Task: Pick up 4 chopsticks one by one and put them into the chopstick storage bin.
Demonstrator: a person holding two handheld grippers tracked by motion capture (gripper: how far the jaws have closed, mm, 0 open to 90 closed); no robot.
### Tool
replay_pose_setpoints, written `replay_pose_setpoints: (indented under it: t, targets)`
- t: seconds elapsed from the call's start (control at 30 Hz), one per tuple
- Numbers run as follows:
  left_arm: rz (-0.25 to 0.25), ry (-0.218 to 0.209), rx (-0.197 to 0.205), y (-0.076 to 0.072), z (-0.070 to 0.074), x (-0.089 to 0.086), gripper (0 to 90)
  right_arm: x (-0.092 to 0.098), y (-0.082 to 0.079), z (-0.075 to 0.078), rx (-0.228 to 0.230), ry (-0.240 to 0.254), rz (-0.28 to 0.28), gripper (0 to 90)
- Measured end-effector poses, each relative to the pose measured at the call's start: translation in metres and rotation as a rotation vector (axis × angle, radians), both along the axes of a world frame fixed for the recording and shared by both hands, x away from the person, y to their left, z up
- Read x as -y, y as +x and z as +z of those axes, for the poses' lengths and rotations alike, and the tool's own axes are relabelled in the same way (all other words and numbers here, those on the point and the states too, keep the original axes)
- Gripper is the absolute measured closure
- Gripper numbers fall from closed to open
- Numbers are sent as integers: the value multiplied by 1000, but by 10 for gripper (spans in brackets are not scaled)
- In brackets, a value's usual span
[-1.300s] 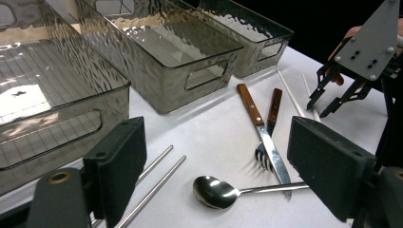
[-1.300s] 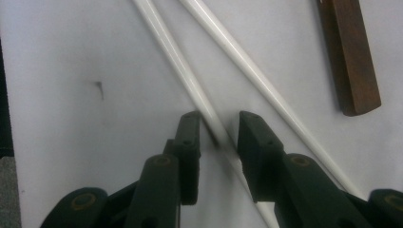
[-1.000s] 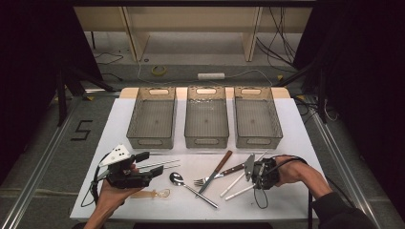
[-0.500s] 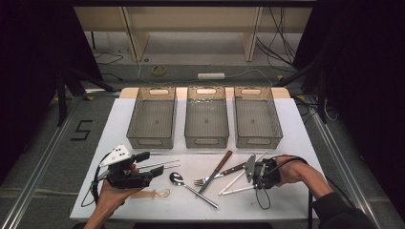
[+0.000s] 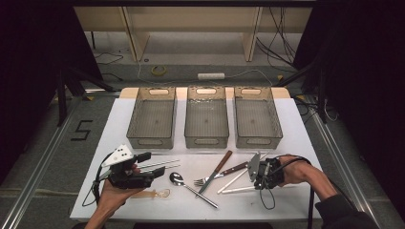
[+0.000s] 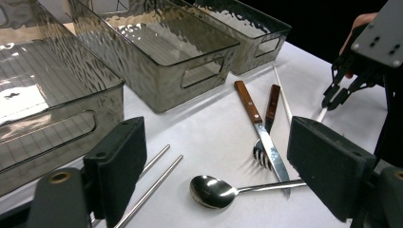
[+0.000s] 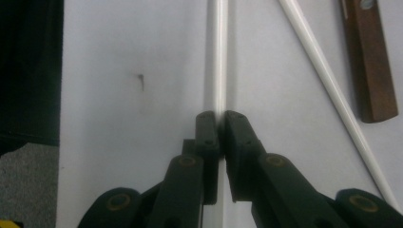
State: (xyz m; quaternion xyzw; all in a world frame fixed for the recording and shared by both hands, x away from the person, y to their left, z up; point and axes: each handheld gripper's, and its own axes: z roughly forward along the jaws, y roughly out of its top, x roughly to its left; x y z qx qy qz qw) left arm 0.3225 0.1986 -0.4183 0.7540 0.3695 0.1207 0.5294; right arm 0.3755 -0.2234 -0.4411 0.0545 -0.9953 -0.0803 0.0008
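The right gripper [image 7: 220, 118] had just closed its jaws onto a white chopstick [image 7: 218, 57] lying on the table [image 7: 119, 71] beside the wooden-handled knife [image 7: 370, 61], so lifting appeared next.

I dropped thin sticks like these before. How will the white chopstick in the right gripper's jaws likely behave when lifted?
The white chopstick looks straight and rigid, so probably stiff, not floppy. Its glossy, round surface suggests it may slip or swivel in the right gripper, whose jaws have just been closing on it. Being thin, it is likely light.
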Motion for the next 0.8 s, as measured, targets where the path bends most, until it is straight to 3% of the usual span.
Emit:
replay_pose_setpoints:
  t: [0.37, 0.57, 0.8]
  targets:
    - [-68, 40, 0, 1, 2, 21, 205, 4, -9, 18, 23, 43, 7, 853]
    - [-137, 87, -4, 4, 1, 44, 205, -8, -9, 35, 53, 90, 27, 853]
    - [-210, 127, -22, 6, 0, 67, 215, -26, -5, 44, 80, 129, 54, 853]
